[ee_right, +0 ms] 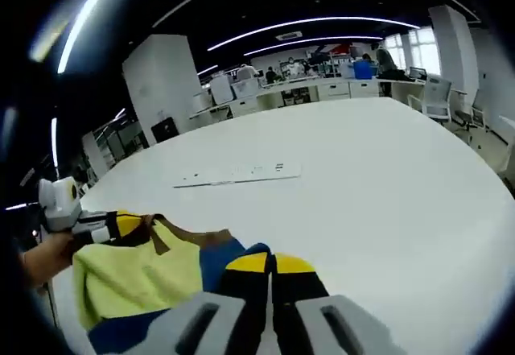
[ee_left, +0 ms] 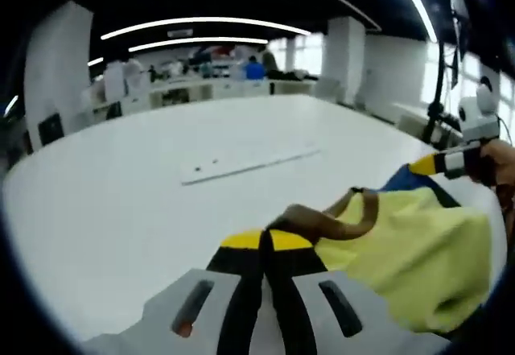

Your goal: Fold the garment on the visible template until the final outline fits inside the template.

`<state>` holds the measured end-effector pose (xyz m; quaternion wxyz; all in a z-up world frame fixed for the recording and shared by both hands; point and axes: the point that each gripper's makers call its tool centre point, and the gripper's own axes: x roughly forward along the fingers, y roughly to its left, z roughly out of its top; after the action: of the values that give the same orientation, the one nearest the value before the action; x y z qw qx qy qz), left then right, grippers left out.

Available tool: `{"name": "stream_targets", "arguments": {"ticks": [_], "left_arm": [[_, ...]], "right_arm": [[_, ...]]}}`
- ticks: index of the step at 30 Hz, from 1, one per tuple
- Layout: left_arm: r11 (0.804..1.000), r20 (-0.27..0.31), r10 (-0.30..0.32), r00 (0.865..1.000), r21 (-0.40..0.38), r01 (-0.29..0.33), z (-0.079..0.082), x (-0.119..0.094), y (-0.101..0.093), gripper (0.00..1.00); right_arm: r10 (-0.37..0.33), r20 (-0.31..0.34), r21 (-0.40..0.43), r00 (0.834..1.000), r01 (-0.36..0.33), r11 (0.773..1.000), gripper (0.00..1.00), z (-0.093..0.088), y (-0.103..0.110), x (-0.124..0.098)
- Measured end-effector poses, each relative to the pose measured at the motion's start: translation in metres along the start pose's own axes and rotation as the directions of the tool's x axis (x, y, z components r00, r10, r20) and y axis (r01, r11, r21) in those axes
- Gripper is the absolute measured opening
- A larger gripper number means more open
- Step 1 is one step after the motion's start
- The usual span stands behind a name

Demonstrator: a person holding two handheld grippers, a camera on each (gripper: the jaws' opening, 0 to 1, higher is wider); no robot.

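A yellow garment (ee_left: pixel 410 250) with blue panels and brown trim (ee_left: pixel 338 222) hangs bunched between both grippers, above the white table. My left gripper (ee_left: pixel 265 241) is shut on the brown-trimmed edge. It also shows at the left of the right gripper view, as the left gripper (ee_right: pixel 113 226) in a person's hand. My right gripper (ee_right: pixel 270 263) is shut on the blue part of the garment (ee_right: pixel 145 270). That right gripper (ee_left: pixel 438 164) enters the left gripper view from the right. The template (ee_left: pixel 249 164), a flat pale strip (ee_right: pixel 237 174), lies on the table farther ahead, apart from the garment.
The large white table (ee_left: pixel 121 210) spreads wide around the template, and its far edge (ee_right: pixel 451 121) curves away. Desks, chairs and people stand in the office beyond. A dark stand (ee_left: pixel 438 89) rises at the right of the left gripper view.
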<state>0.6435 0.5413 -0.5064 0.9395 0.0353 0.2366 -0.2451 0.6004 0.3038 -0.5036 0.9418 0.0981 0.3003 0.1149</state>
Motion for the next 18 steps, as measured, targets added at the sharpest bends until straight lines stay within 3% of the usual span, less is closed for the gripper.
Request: {"name": "stream_targets", "arguments": {"ticks": [9,15,18], "left_arm": [[1.0,-0.037,0.006,0.999,0.025,-0.005,-0.011,0.006,0.005,0.0],[1.0,-0.018,0.011,1.0,0.001,-0.011,-0.005,0.002,0.009,0.13],[0.999,0.011,0.007,1.0,-0.041,-0.006,0.002,-0.005,0.009,0.29]], "right_arm": [[0.005,-0.026,0.003,1.0,-0.005,1.0,0.0,-0.009,-0.005,0.011],[-0.009,-0.019,0.018,1.0,0.009,1.0,0.0,-0.007,-0.006,0.01],[-0.006,-0.003,0.006,1.0,0.006,1.0,0.22,-0.001,-0.001,0.004]]}}
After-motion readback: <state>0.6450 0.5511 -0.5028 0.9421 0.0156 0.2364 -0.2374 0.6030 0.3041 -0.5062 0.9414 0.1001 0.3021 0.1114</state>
